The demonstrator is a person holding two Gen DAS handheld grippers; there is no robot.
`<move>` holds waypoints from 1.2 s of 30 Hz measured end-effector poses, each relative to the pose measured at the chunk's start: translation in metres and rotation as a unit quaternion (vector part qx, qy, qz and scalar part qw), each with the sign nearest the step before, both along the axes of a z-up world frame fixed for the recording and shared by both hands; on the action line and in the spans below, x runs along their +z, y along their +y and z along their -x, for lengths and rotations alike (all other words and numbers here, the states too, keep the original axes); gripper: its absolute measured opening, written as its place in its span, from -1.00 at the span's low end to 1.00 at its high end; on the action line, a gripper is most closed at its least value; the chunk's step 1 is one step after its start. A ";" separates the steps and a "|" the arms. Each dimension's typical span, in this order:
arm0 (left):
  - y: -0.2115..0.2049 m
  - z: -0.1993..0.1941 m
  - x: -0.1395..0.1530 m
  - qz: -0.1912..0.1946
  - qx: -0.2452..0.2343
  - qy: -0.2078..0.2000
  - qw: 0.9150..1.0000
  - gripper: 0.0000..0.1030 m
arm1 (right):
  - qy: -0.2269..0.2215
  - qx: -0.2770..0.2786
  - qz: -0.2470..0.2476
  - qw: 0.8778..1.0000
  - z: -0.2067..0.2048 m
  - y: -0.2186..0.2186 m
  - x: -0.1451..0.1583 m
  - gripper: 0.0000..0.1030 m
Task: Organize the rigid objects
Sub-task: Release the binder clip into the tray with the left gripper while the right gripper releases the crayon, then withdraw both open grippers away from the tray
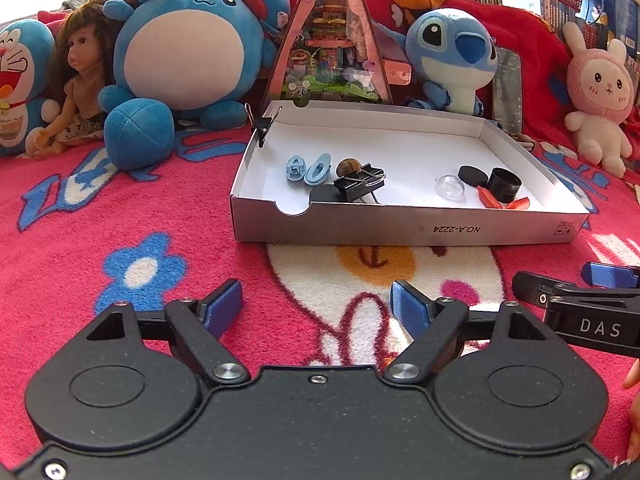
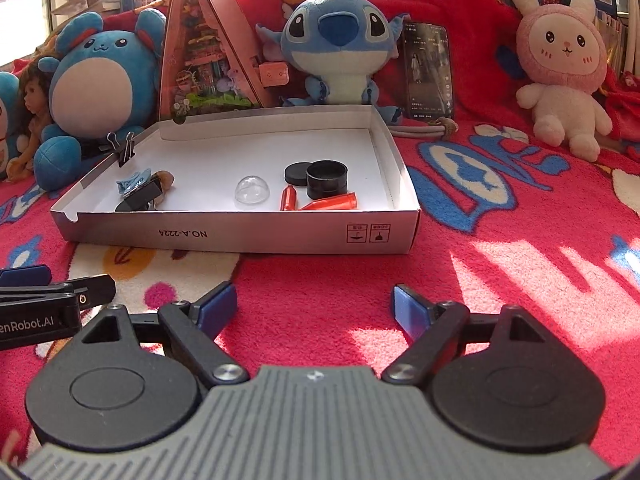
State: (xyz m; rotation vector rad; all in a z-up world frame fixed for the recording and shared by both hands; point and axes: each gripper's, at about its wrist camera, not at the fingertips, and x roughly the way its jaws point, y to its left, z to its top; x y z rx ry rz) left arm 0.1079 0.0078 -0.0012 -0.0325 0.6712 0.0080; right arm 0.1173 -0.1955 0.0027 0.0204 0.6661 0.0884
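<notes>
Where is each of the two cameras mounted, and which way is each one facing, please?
Left wrist: sits on the left gripper, low over the blanket, facing the cardboard tray; its open fingers show, with the right gripper beside it.
Right wrist: sits on the right gripper, facing the tray from further right; open fingers show.
Both share the tray and the blue plush.

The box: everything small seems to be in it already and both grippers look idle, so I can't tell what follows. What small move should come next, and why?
Probably bring the right gripper forward over the box toward the orange tubes. Both it and the left gripper are open, empty and short of the box, and the tubes lie at its near right corner, nearest the right one.
</notes>
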 end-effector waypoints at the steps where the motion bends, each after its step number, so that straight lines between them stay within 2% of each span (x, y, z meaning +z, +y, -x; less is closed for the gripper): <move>1: -0.001 0.000 -0.001 -0.005 0.000 -0.001 1.000 0.61 | -0.003 -0.001 0.004 1.000 0.001 0.001 -0.001 0.88; 4: -0.001 0.000 -0.006 -0.010 0.002 -0.012 1.000 0.69 | -0.002 0.002 0.015 1.000 0.001 0.004 -0.004 1.00; 15: 0.000 -0.005 -0.009 -0.010 0.012 0.001 1.000 0.99 | 0.005 -0.001 0.033 0.999 -0.001 0.008 -0.005 1.00; 36: 0.000 -0.005 -0.009 -0.010 0.012 0.001 1.000 1.00 | 0.005 -0.001 0.032 0.999 -0.001 0.008 -0.006 1.00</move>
